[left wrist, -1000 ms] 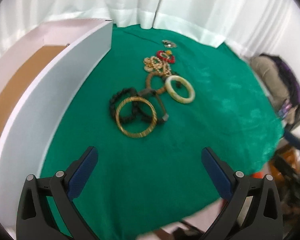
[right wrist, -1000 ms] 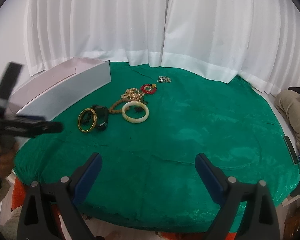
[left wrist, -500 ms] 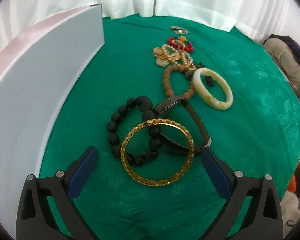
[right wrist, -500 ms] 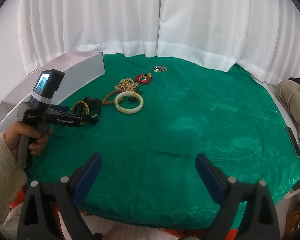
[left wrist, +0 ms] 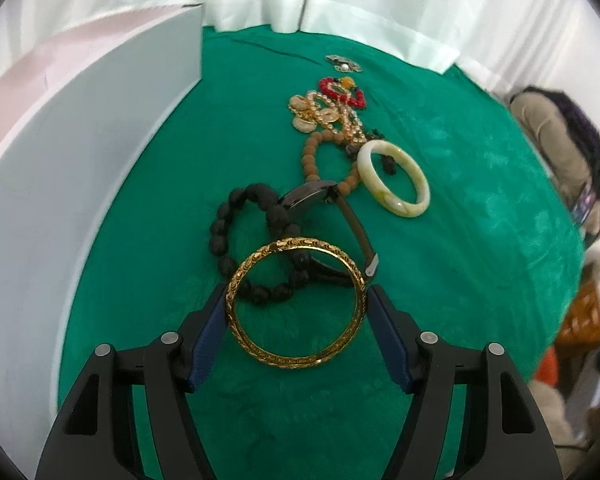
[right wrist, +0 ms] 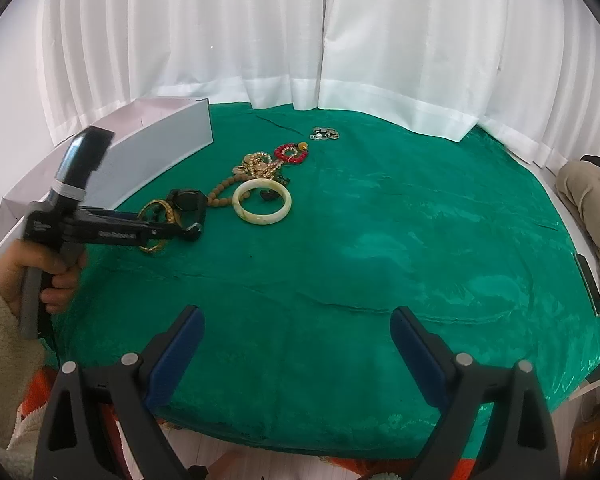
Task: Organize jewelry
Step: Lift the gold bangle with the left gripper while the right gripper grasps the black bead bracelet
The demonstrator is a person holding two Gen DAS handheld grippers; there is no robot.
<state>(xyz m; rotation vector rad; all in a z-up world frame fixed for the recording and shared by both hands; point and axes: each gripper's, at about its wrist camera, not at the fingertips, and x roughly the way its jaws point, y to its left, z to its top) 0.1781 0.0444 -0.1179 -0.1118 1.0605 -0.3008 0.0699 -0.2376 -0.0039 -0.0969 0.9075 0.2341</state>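
My left gripper (left wrist: 296,300) is shut on a gold bangle (left wrist: 278,358), its blue pads pressing both sides of the ring just above the green cloth. The bangle (right wrist: 153,216) also shows in the right wrist view, between the left gripper's fingers (right wrist: 180,231). Behind it lie a black bead bracelet (left wrist: 236,220), a dark watch (left wrist: 312,200), a brown bead bracelet (left wrist: 310,160), a pale jade bangle (left wrist: 396,200), gold coin jewelry (left wrist: 316,114), a red bead bracelet (left wrist: 340,90) and a silver brooch (left wrist: 342,63). My right gripper (right wrist: 296,354) is open and empty over the table's near edge.
A white open box (left wrist: 80,152) stands along the left side of the round green-covered table (right wrist: 380,240). White curtains hang behind. A person's bag or clothing (right wrist: 588,196) lies at the far right, off the table.
My left gripper moved forward and closed its fingers on the gold bangle. The right gripper stayed in place, open.
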